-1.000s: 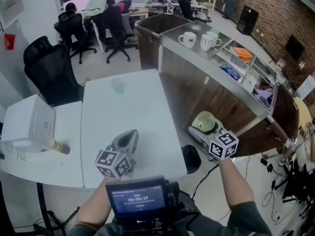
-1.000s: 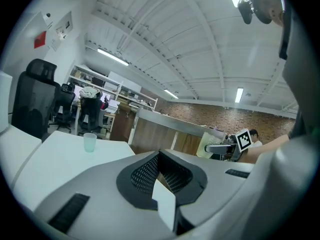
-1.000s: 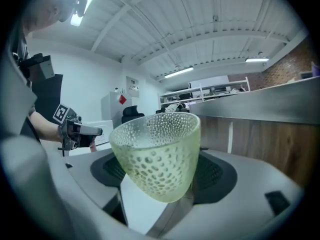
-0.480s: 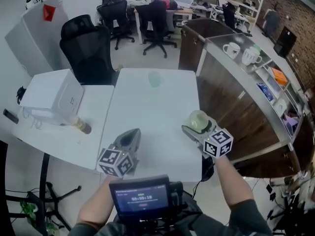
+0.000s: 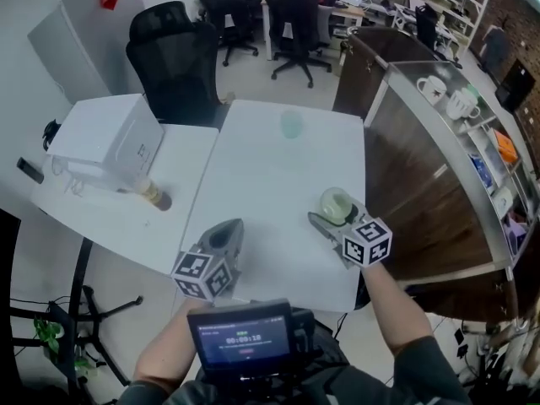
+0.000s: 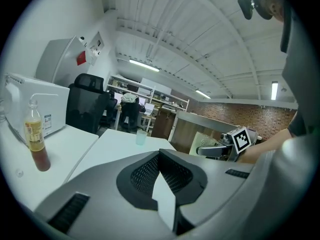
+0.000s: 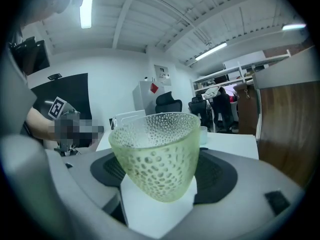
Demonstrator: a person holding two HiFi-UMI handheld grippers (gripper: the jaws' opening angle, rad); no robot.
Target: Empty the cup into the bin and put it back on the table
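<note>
Head view: the right gripper [image 5: 333, 218] clasps a pale green cup [image 5: 336, 201] over the near right part of a white table [image 5: 270, 167], close to its right edge. The left gripper [image 5: 228, 228] hovers over the near left part, well apart from the cup. At the far end of the table stands a small clear tumbler [image 5: 292, 125]. On the adjoining table to the left a bottle [image 5: 153, 196] stands just beside a white box [image 5: 110, 137], and a black office chair [image 5: 175, 57] stands beyond it. A wood-fronted counter [image 5: 422, 184] runs along the right.

Left gripper view: the jaws are drawn together at their tips with nothing between them. The bottle stands upright at left before the box, the tumbler lies far ahead, and the right gripper's marker cube [image 6: 241, 139] shows at right.

Right gripper view: the dimpled, translucent cup sits upright between the jaws, their pads pressed to its sides. Whether its base touches the table cannot be told.
</note>
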